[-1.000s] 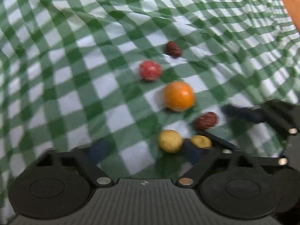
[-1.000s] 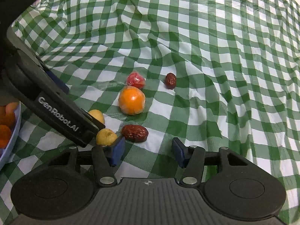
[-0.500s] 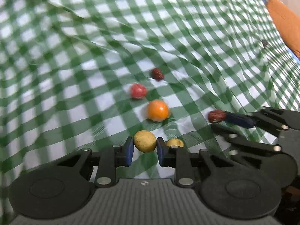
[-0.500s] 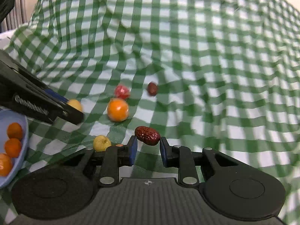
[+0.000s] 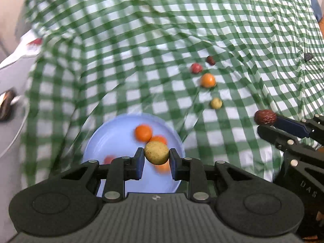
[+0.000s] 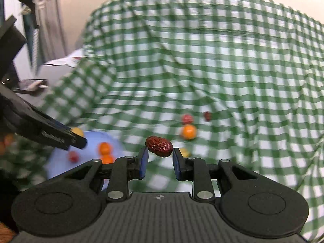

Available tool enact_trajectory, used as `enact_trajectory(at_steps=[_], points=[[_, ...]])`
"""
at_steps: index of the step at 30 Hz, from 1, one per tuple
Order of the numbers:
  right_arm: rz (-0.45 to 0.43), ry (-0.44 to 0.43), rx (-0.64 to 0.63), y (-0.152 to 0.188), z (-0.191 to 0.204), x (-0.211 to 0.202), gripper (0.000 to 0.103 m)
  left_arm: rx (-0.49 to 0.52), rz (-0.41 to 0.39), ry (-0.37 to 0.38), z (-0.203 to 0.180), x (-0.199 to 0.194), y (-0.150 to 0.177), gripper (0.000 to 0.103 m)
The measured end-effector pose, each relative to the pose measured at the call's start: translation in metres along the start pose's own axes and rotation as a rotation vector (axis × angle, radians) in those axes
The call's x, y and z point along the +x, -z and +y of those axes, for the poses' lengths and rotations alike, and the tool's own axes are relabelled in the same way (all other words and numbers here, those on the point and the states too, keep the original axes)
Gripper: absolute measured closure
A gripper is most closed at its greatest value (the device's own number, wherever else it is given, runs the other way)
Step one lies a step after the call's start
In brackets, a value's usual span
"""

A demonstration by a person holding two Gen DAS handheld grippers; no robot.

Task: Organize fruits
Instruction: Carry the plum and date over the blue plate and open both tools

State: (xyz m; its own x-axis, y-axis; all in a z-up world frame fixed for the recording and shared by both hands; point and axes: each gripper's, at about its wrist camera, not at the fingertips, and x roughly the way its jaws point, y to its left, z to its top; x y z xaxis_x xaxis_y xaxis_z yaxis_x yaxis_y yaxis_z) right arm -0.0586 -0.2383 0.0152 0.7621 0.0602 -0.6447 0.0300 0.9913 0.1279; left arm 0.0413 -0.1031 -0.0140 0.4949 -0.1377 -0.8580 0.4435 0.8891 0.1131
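A small yellow fruit (image 5: 156, 152) is clamped between the pads of the left gripper (image 5: 156, 162), held in the air above the blue plate (image 5: 113, 133), where orange fruits (image 5: 143, 133) already lie. A wrinkled red date (image 6: 159, 146) is pinched in the right gripper (image 6: 160, 160), off the checked cloth (image 6: 222, 70). Risks noted — the round fruit is held only at its sides and may slip out under a quick swing; released from height, it may bounce or roll off the shallow plate. The date is gripped near the pad tips — a twist may free it.

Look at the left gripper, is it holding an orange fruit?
No, the left gripper is clamped on a round yellow fruit, held above the blue plate where the orange fruits lie.
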Motion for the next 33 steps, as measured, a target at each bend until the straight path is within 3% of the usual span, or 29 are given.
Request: enact_trajectory(at_steps=[8, 13, 24, 33], points=[[0.034, -0.085, -0.043, 0.009, 0.059, -0.019, 0.076, -0.084, -0.02, -0.032, 0.035, -0.04, 0.057, 0.075], [0.047, -0.1, -0.092, 0.013, 0.078, -0.027, 0.076, -0.133, -0.028, -0.033, 0.049, -0.049, 0.072, 0.075], [0.075, -0.094, -0.108, 0.015, 0.086, -0.028, 0.076, -0.154, -0.046, -0.026, 0.056, -0.051, 0.072, 0.075], [0.123, -0.106, -0.12, 0.01, 0.089, -0.003, 0.076, -0.195, -0.023, -0.033, 0.077, -0.032, 0.056, 0.075]])
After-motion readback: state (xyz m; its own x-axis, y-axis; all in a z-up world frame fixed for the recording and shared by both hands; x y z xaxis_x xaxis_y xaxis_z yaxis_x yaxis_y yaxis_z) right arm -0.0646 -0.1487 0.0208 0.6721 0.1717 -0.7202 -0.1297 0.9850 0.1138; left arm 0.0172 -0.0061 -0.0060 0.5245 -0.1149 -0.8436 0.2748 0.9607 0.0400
